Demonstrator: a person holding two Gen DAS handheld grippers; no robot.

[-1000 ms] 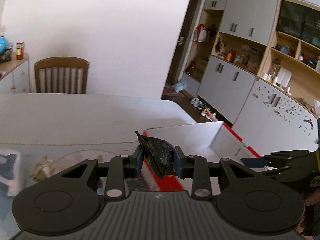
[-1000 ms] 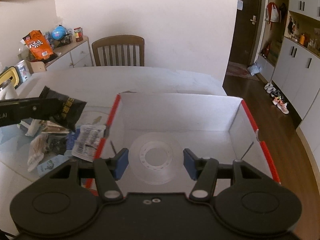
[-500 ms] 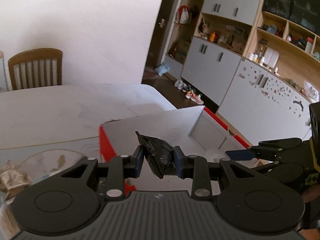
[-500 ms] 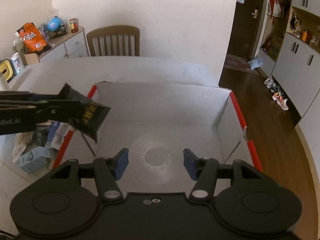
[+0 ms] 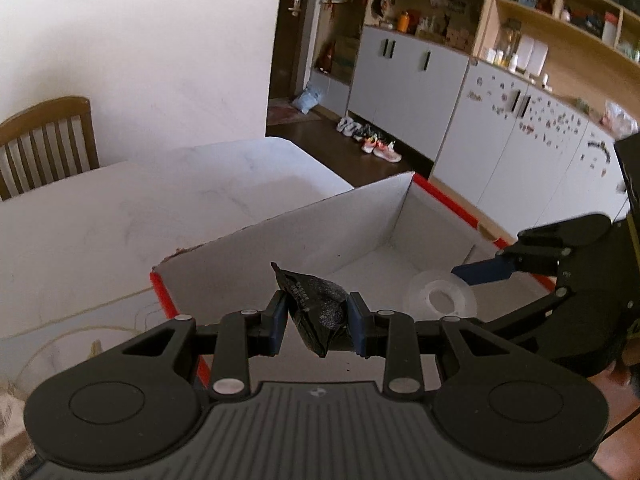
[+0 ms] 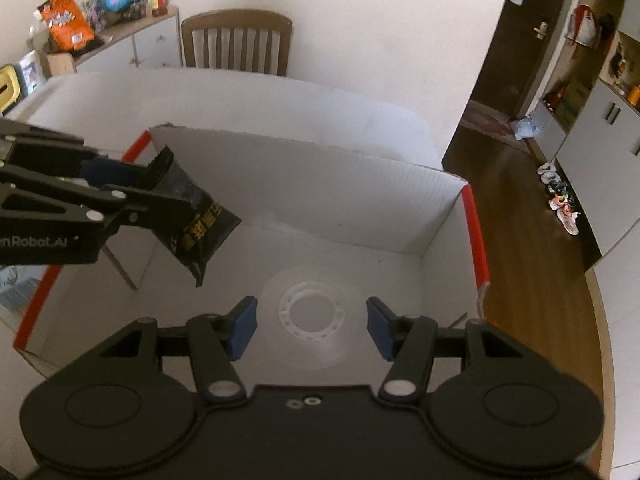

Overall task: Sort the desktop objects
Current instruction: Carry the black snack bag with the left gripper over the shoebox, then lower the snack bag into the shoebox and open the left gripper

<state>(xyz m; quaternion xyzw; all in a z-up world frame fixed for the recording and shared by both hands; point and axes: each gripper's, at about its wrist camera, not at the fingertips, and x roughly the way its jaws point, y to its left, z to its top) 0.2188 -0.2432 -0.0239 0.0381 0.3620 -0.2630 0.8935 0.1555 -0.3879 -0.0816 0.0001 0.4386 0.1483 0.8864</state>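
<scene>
The black packet (image 5: 316, 312), pinched between the left gripper (image 5: 316, 322) fingers, has been carried from outside the white box (image 6: 320, 184) to above its interior. The right gripper (image 6: 311, 328) is held spread and empty over a clear tape roll (image 6: 312, 314) lying on the box floor.

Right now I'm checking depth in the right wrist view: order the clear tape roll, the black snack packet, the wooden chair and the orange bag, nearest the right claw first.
1. Clear tape roll, box floor, between the claw's fingers.
2. Black snack packet, left, over the box.
3. Wooden chair, beyond the table.
4. Orange bag, far-left sideboard; close to the chair's depth.
</scene>
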